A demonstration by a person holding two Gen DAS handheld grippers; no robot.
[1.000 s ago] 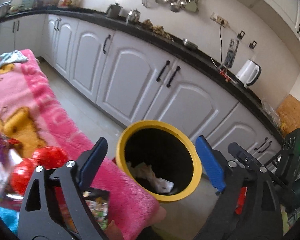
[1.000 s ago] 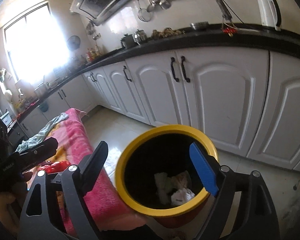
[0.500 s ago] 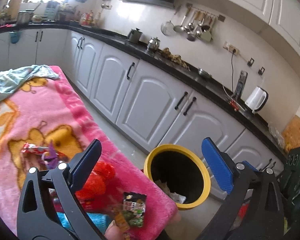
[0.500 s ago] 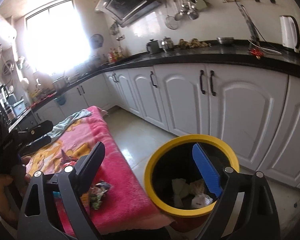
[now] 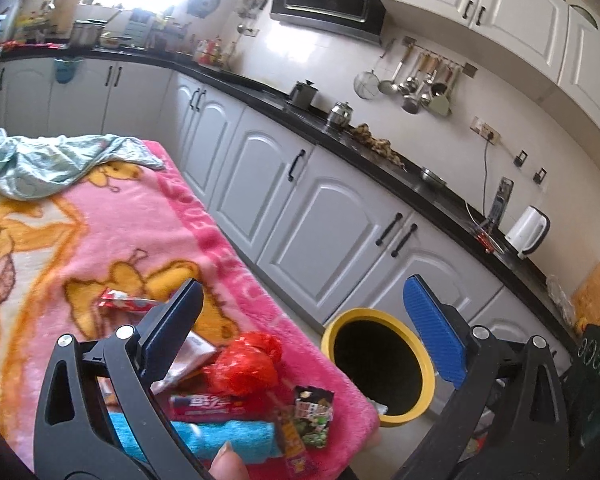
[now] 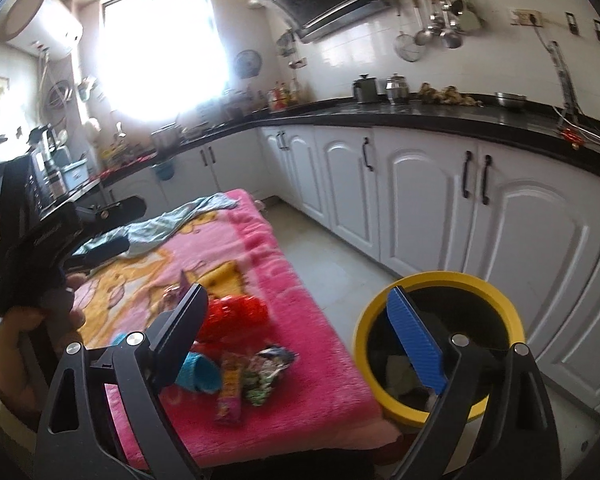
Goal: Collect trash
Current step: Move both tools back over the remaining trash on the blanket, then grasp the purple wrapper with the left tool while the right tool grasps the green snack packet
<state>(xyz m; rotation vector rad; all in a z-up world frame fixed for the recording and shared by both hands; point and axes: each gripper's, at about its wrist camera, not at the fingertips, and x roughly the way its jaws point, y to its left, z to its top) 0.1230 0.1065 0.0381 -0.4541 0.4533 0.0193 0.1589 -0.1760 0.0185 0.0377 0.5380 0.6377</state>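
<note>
A yellow-rimmed bin (image 5: 426, 360) (image 6: 504, 304) stands on the floor at the corner of a pink blanket-covered table (image 5: 112, 224) (image 6: 300, 320). Trash lies near that corner: a crumpled red wrapper (image 5: 248, 364) (image 6: 236, 312), a dark snack packet (image 5: 312, 412) (image 6: 266, 372), a red-and-white wrapper (image 5: 124, 302), a pink bar wrapper (image 6: 230, 392) and a blue rolled cloth (image 5: 220, 436) (image 6: 202, 372). My left gripper (image 5: 304, 336) is open and empty above the trash. My right gripper (image 6: 300, 332) is open and empty between trash and bin. The left gripper also shows in the right view (image 6: 100, 228).
White kitchen cabinets (image 5: 332, 216) (image 6: 500, 220) under a black counter run along the far side. A light green cloth (image 5: 52, 160) (image 6: 180, 220) lies on the far end of the table. A white kettle (image 5: 528, 232) stands on the counter. Tiled floor (image 6: 332, 264) lies between table and cabinets.
Both grippers have pulled up and back from over the bin toward the table. The trash pile on the blanket has come into view under them. Both stay open.
</note>
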